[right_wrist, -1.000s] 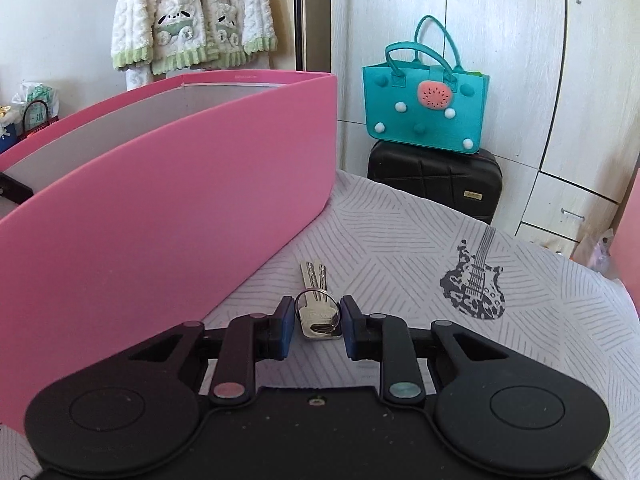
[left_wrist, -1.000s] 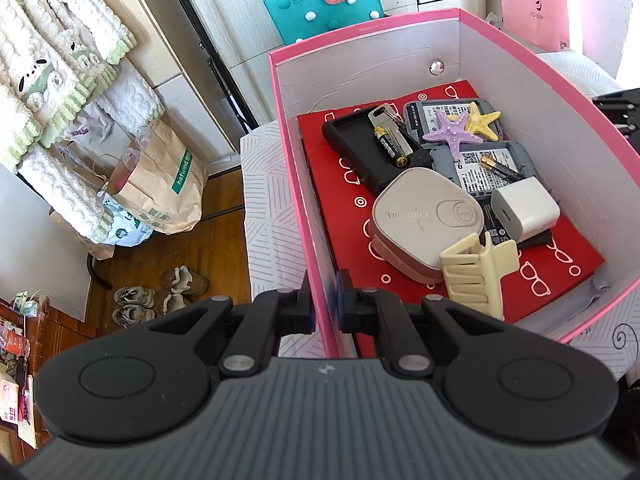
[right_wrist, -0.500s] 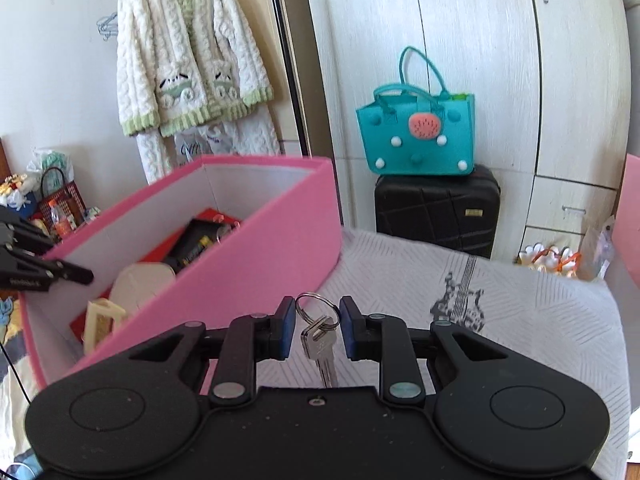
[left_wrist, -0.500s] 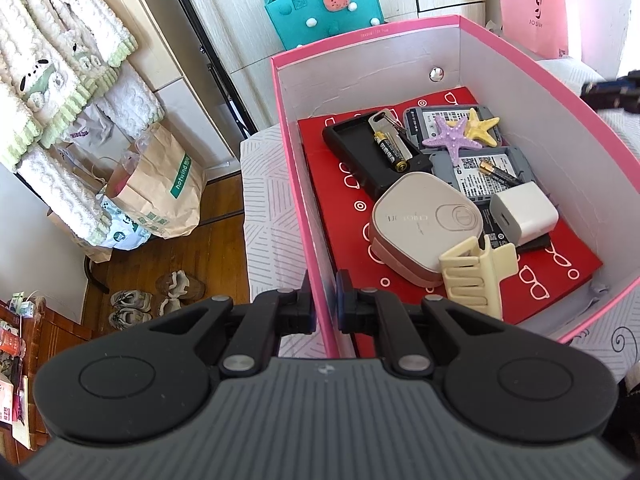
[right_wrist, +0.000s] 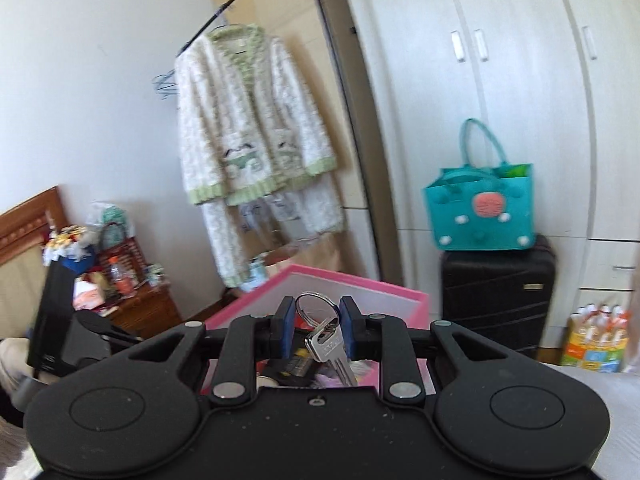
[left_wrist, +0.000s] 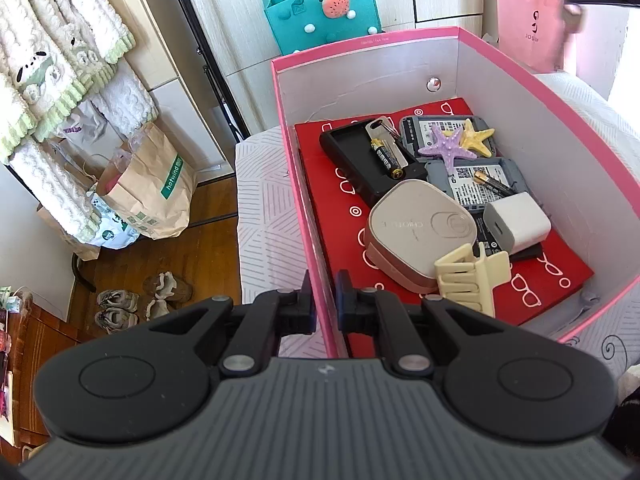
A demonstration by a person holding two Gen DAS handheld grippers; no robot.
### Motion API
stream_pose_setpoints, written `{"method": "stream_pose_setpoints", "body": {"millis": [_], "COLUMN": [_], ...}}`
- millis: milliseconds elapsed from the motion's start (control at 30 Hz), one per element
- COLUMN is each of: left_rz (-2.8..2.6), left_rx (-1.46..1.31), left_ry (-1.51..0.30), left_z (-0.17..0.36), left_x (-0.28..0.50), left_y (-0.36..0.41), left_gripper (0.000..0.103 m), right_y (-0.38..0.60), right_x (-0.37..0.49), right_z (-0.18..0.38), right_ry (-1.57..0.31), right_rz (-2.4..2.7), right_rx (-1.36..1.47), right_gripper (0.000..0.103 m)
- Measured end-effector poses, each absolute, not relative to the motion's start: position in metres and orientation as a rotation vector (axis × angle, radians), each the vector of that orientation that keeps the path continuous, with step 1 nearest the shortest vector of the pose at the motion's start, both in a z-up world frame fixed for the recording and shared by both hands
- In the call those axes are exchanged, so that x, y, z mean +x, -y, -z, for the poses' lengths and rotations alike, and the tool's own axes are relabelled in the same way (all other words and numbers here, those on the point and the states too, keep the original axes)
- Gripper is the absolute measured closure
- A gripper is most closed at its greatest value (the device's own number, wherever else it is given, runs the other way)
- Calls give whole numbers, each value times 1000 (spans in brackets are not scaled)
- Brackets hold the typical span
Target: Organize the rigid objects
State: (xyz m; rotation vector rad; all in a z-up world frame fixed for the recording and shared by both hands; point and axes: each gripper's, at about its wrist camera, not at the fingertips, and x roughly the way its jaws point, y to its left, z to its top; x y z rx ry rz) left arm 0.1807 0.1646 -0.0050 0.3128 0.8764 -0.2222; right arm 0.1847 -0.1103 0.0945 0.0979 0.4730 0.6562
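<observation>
Pinching the near wall of the pink box (left_wrist: pixel 400 36) between its nearly closed fingers, the left gripper (left_wrist: pixel 325 302) steadies it. The right gripper (right_wrist: pixel 318 326) clamps a key ring (right_wrist: pixel 314 307) above the box, its silver keys (right_wrist: pixel 334 350) hanging blade-down. Inside lie a beige case (left_wrist: pixel 416 232), hair clip (left_wrist: pixel 470 278), white charger (left_wrist: pixel 514 226), starfish (left_wrist: pixel 450 150) and batteries (left_wrist: pixel 386 158).
</observation>
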Motion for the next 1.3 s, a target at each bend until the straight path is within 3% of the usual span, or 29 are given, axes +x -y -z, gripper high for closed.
{"method": "stream_pose_setpoints", "body": {"millis": [400, 567, 900, 1167, 1233, 1300], "left_rz": [229, 236, 234, 192, 164, 138], "left_rx": [266, 245, 168, 95, 92, 87], "left_ry": [-875, -876, -881, -832, -812, -794], "left_z": [5, 5, 6, -17, -27, -38], "left_x": [181, 181, 186, 171, 165, 157], "left_y": [-169, -173, -181, -188, -187, -186], "left_gripper": [95, 95, 95, 95, 93, 79], "right_y": [10, 5, 53, 86, 92, 97], "right_x": [256, 256, 209, 157, 148, 140], "right_z": [-56, -56, -68, -78, -82, -87], "right_ry": [-691, -663, -651, -619, -605, -594], "right_rz": [-764, -774, -709, -623, -618, -604], "right_rx": [50, 21, 100, 70, 72, 76], "right_gripper": [74, 72, 54, 46, 43, 43]}}
